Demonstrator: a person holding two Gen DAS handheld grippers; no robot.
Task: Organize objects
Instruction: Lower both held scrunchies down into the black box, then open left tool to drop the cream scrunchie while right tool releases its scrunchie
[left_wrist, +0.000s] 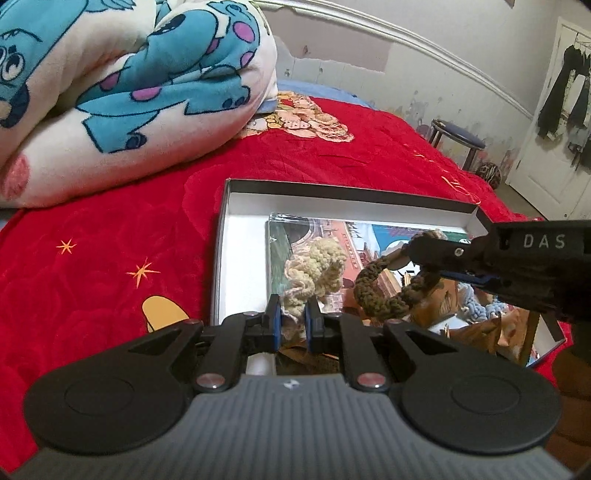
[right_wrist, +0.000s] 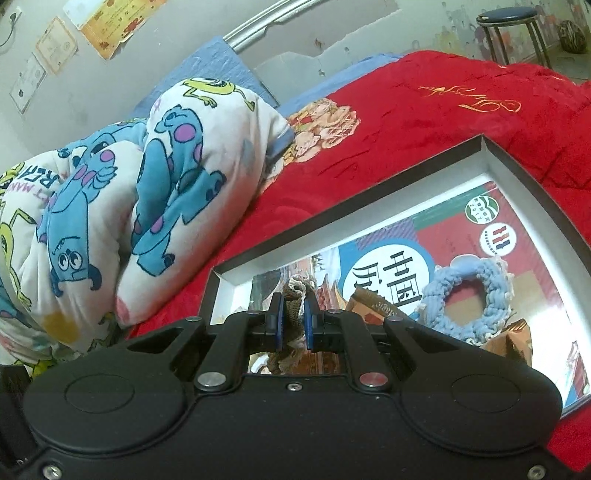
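A shallow white box with a dark rim (left_wrist: 332, 194) (right_wrist: 369, 218) lies on the red bedspread, with a colourful printed sheet (right_wrist: 436, 236) on its floor. My left gripper (left_wrist: 293, 319) is shut on a cream crocheted scrunchie (left_wrist: 314, 269), held over the box. From the right, my right gripper (left_wrist: 428, 264) (right_wrist: 293, 317) reaches in, shut on a brown crocheted scrunchie (left_wrist: 380, 295) (right_wrist: 291, 314) that hangs as a loop above the box. A light blue crocheted scrunchie (right_wrist: 469, 299) (left_wrist: 480, 306) lies inside the box on the sheet.
A folded cartoon-print quilt (left_wrist: 122, 92) (right_wrist: 122, 206) is piled on the bed to the left of the box. A round stool (left_wrist: 458, 138) (right_wrist: 511, 27) stands by the far wall. Clothes hang on a white door (left_wrist: 565, 99) at the right.
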